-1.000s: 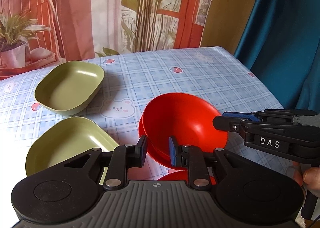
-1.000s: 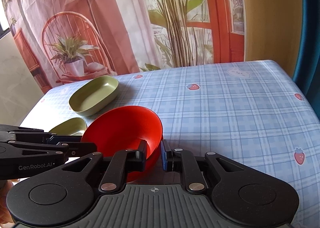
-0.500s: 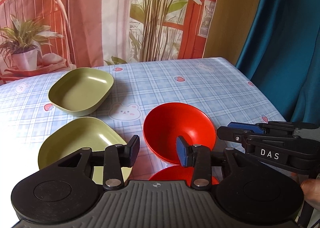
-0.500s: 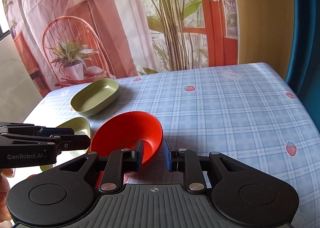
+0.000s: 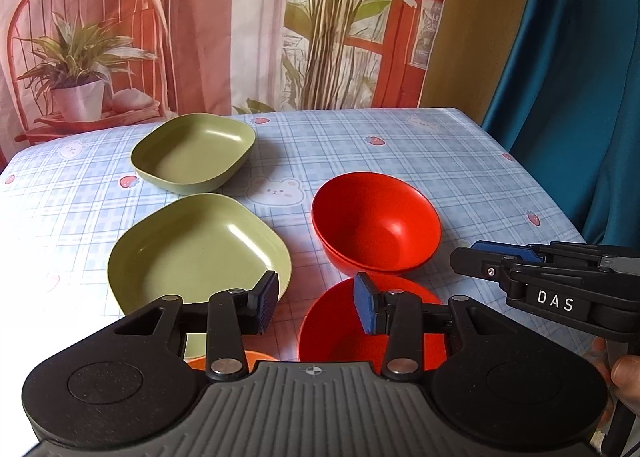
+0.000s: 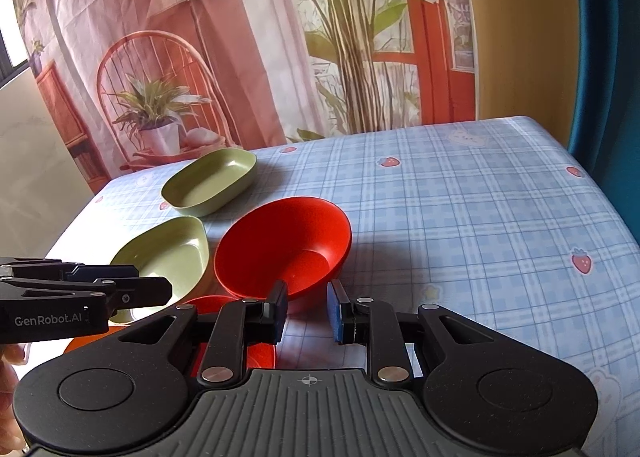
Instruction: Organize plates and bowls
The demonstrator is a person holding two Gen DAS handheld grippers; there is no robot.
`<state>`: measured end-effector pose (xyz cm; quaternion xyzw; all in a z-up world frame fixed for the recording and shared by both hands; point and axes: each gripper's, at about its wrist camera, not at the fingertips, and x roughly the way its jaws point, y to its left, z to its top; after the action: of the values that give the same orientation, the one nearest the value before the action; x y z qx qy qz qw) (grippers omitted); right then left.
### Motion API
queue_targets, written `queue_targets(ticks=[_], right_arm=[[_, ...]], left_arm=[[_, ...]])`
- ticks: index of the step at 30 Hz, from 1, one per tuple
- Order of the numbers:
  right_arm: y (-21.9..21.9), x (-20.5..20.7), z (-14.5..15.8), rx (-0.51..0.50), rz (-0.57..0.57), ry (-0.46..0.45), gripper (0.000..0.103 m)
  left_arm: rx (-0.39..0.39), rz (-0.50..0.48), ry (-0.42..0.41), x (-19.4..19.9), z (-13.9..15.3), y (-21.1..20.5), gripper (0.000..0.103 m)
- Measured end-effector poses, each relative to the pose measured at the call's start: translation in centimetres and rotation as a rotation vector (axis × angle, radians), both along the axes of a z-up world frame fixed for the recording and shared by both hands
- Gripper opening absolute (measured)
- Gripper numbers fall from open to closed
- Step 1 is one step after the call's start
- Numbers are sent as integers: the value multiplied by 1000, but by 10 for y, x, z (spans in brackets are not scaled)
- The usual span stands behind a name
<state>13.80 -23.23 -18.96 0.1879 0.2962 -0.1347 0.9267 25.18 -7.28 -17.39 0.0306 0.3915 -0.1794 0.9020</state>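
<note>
Two stacked red bowls (image 5: 376,223) upright mid-table; another red bowl (image 5: 340,327) nearer. Left: shallow green plate (image 5: 198,253), deeper green dish (image 5: 194,153) behind it, apart.

Black left gripper (image 5: 316,307) and right gripper (image 6: 307,311), blue-padded jaws, silver screws, ribbed grey bodies.

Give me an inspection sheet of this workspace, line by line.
Surface: table under a blue checked cloth with bears and strawberries.
Job's things: two green dishes, far and near; far red bowl, apparently two nested; near red bowl; an orange piece at the bottom edge.
Clutter: nothing seen.
Grippers: left gripper open, empty, jaws just opened; right gripper slightly open, empty.
Cables: nothing seen.
Surroundings: printed backdrop, teal curtain.
</note>
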Motion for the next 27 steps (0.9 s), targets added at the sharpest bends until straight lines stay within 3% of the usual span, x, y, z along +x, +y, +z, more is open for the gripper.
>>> queue_targets(ticks=[27], right_arm=[[39, -12, -20, -4, 64, 61, 21]], left_arm=[[-19, 39, 75, -33, -24, 30, 45]])
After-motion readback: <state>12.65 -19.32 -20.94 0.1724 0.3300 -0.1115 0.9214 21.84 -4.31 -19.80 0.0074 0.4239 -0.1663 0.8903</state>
